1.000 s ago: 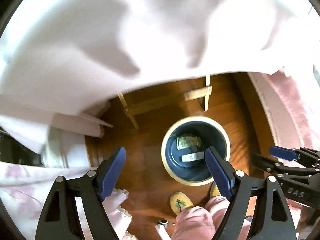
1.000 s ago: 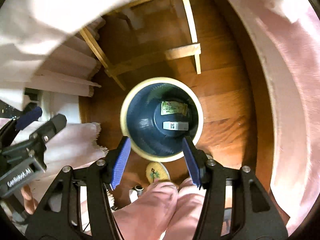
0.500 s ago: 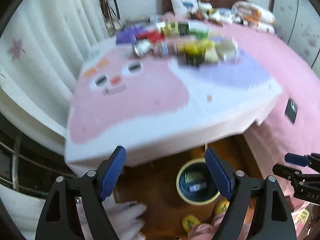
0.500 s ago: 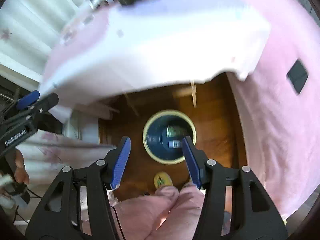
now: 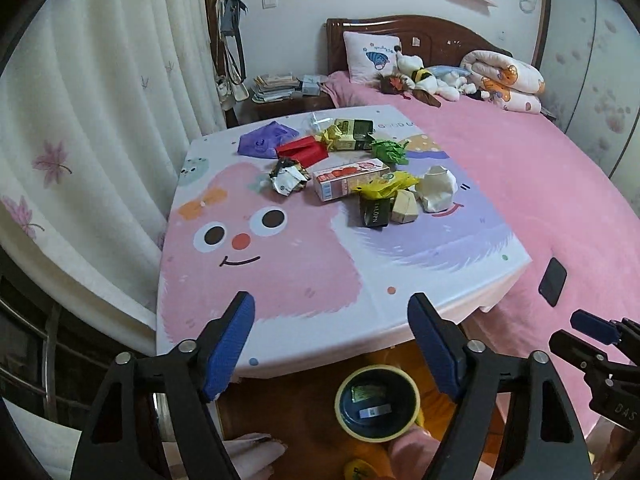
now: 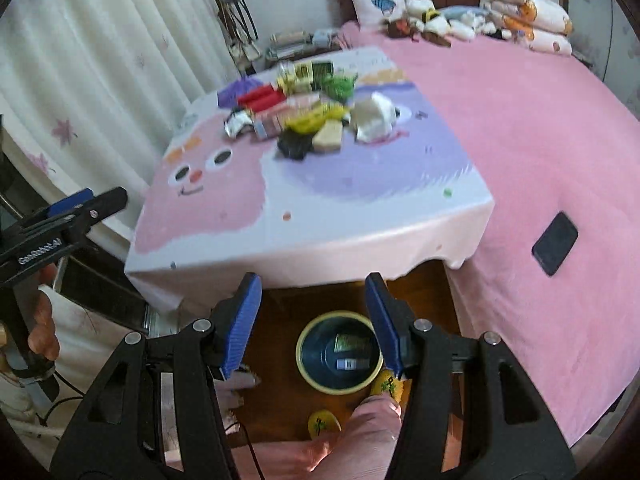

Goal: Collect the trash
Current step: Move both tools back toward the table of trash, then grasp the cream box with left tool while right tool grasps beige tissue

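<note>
A pile of trash lies at the far half of the cartoon-print table: a pink carton, red box, purple wrapper, green crumpled paper, white crumpled paper and a dark packet. A dark bin with a yellow rim stands on the floor below the table's near edge, with two wrappers inside. My left gripper is open and empty above the near edge. My right gripper is open and empty above the bin. The pile is blurred in the right wrist view.
A pink bed with a black phone lies right of the table. White curtains hang on the left. A nightstand with books stands behind. My slippered feet are beside the bin.
Both grippers have risen and tilted up from looking down into the bin under the table; the tabletop and trash pile have come into view. Both stay open.
</note>
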### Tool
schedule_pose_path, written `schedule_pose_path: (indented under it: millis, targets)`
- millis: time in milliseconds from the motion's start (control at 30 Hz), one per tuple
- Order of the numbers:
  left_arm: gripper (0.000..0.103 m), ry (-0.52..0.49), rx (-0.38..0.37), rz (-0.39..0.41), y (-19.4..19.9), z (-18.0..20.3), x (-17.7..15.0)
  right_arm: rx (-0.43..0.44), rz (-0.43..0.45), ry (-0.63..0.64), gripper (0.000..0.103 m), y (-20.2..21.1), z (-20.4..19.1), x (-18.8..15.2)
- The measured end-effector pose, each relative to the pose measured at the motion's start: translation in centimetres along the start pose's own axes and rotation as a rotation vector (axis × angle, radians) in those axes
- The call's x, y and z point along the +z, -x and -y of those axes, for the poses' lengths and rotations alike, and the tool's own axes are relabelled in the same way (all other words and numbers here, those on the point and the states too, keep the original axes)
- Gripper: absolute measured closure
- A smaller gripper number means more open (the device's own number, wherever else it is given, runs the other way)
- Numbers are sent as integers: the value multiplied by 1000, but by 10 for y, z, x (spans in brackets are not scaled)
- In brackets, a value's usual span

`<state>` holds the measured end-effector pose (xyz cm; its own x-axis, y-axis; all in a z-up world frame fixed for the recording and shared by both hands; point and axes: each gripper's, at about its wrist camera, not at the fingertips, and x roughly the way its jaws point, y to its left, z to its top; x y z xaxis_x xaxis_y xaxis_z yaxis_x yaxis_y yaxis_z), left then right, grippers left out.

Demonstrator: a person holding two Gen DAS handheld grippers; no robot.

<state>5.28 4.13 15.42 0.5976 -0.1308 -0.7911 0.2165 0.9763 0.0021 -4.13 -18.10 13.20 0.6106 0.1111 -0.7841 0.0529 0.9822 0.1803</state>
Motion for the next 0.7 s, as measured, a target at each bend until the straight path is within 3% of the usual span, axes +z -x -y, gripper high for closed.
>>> schedule_pose_path:
  millis: [367,600,700]
  targets:
    - [29,8,-49,-50,-47,30,29,48,40,66,52,-8,3,45]
    - [29,50,-34,-117,-122,51,66,70,11,139,52,-69,31,102]
    - [30,112,-44,-150,-162,62,89,67,-15,187,52,-105,54,136]
